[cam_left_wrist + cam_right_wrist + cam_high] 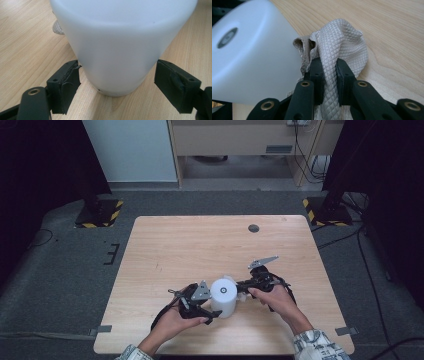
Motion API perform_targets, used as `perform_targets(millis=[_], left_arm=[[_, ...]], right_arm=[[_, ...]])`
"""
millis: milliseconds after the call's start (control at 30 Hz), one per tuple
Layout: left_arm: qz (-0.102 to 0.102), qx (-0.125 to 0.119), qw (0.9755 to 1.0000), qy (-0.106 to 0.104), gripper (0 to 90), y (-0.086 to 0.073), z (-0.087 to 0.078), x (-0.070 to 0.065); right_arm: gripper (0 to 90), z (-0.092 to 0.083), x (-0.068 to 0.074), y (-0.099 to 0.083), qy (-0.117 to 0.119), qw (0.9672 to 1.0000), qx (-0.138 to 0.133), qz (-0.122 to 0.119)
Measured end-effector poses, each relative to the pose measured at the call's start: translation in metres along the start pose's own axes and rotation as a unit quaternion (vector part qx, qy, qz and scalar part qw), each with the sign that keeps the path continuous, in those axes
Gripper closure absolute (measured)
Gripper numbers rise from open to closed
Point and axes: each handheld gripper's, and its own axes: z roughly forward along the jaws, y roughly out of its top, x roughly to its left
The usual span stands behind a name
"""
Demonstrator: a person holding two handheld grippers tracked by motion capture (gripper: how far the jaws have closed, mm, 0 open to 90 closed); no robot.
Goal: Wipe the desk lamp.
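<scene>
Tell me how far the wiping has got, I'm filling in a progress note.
Done: the right gripper has the grey cloth pinched in its jaws, and the left gripper straddles the base of the white container on the table. In hand: the cloth sits against the container's side. Left: how much surface is wiped can't be told.

My high view looks forward and down from above my side of the table (165,240), taking in the whole top and the floor beyond. The left gripper view sits low and very close, looking level at the white cylinder (120,42). The right gripper view looks down its jaws at a grey cloth (337,47) beside that same cylinder, which all three views share.
</scene>
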Motion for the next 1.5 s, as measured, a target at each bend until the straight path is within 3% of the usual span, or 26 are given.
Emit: perform_targets(millis=[233, 500, 667, 933, 1133, 1500], left_arm=[[0.001, 0.000, 1.0000, 0.000, 20.3, 0.000, 0.000, 0.000], [0.003, 0.001, 1.0000, 0.000, 20.9, 0.000, -0.001, -0.001], [0.001, -0.006, 1.0000, -0.001, 21.3, 0.001, 0.000, -0.002], [0.001, -0.007, 1.0000, 0.000, 21.0, 0.001, -0.001, -0.001], [0.003, -0.005, 1.0000, -0.001, 21.2, 0.001, -0.001, -0.001], [0.003, -0.007, 1.0000, -0.002, 20.6, 0.001, 0.000, -0.001]], right_arm=[[78.4, 0.003, 0.002, -0.001, -0.011, 0.9998, 0.013, -0.006], [78.3, -0.028, 0.016, 0.006, -0.003, 0.9992, -0.033, -0.021], [78.2, -0.039, 0.024, -0.001, -0.009, 0.9989, -0.035, -0.030], [78.2, -0.025, 0.019, -0.014, -0.020, 0.9994, -0.004, -0.029], [78.2, -0.025, 0.022, -0.020, -0.028, 0.9992, -0.001, -0.028], [78.2, -0.052, 0.040, -0.025, -0.018, 0.9982, -0.041, -0.041]])
